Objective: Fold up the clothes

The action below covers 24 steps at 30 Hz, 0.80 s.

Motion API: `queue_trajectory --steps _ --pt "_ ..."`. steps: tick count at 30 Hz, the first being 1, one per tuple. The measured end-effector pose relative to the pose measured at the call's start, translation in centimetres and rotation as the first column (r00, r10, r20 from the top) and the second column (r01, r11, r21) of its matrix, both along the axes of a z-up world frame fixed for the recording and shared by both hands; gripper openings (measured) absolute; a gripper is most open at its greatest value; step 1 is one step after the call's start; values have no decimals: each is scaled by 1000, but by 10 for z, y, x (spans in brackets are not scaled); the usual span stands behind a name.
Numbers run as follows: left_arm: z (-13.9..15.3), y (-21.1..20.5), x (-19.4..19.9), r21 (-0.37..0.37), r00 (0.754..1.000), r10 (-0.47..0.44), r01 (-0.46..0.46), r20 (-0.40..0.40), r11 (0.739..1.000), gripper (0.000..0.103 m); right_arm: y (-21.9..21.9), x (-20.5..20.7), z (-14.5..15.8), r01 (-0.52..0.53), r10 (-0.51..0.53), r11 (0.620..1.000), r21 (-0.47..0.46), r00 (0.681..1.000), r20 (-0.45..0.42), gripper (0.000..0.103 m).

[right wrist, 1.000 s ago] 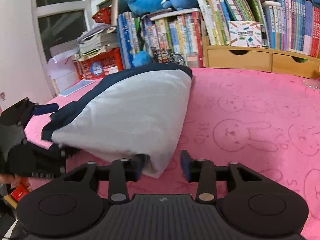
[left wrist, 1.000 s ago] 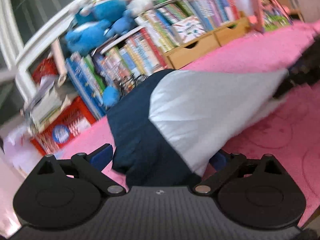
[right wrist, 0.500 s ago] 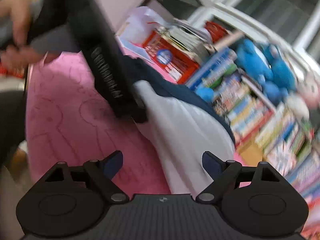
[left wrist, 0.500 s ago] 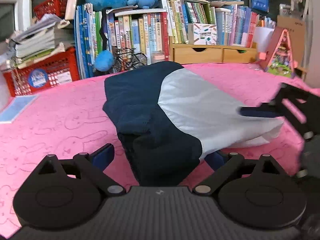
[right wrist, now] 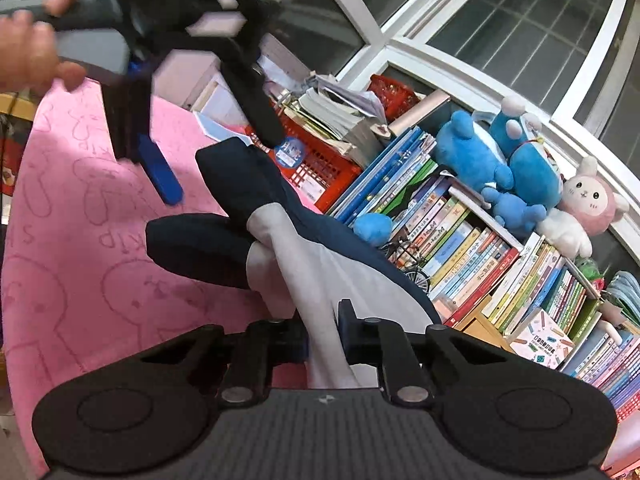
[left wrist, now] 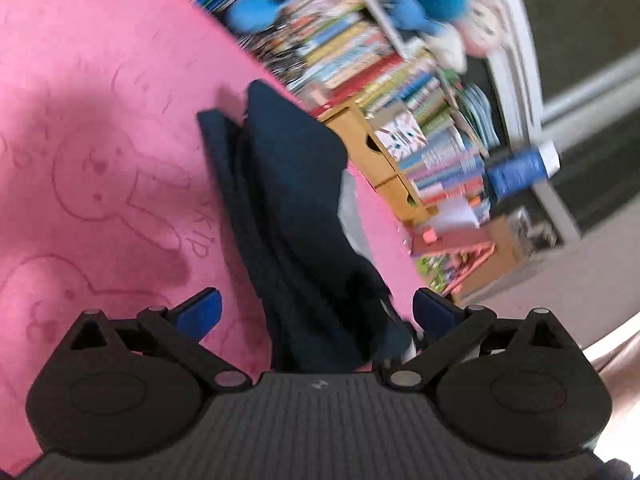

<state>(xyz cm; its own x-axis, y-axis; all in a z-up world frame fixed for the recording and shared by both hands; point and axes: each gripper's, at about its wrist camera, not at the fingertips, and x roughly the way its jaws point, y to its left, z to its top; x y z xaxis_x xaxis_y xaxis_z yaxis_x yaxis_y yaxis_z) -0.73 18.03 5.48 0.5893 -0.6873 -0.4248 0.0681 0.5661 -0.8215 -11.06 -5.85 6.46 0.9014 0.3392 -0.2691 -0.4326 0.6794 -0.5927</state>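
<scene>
The right gripper (right wrist: 323, 338) has just closed and pinches the white part of the navy-and-white garment (right wrist: 320, 256), bunched on the pink bunny-print cloth (right wrist: 80, 272). Only this view shows the left gripper (right wrist: 208, 152) lifted above it, jaws wide, empty.

The pink cloth (right wrist: 80, 280) that covers the table carries outlined rabbit drawings and the printed word "SKIP"; it stands upside down on the near left in the right wrist view, and only "KIP" shows beside the dark garment (left wrist: 296, 216) in the left wrist view. The book spines (right wrist: 460, 248), the round blue sticker on the red crate (right wrist: 320, 160) and the small box's (right wrist: 540, 344) print are too small or blurred to read.
</scene>
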Motion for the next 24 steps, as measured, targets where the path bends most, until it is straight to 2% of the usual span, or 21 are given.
queue_trajectory --steps 3,7,11,15,18,21,24 --pt "-9 -9 21 -5 999 -17 17 -48 1000 103 -6 0 6 5 -5 1000 31 1000 -1 15" --pt "-29 -24 44 -129 991 -45 29 -123 991 103 -13 3 16 14 -13 996 84 1000 -19 15" --pt "-29 -24 61 -152 992 12 -31 -124 988 103 -19 6 20 9 -2 993 120 998 -60 15" --pt "-25 -21 79 -98 990 69 -81 -121 992 103 -23 6 19 -1 17 990 141 994 -111 15" --pt "-20 -26 85 -19 993 76 -78 -93 997 101 -31 10 20 -21 59 981 192 979 -197 16" --pt "-16 -34 87 72 996 68 -64 -63 995 94 -49 19 24 -43 141 956 292 935 -326 23" --pt "-16 -35 87 101 997 57 -52 -49 994 93 -81 23 33 7 177 919 393 885 -430 43"
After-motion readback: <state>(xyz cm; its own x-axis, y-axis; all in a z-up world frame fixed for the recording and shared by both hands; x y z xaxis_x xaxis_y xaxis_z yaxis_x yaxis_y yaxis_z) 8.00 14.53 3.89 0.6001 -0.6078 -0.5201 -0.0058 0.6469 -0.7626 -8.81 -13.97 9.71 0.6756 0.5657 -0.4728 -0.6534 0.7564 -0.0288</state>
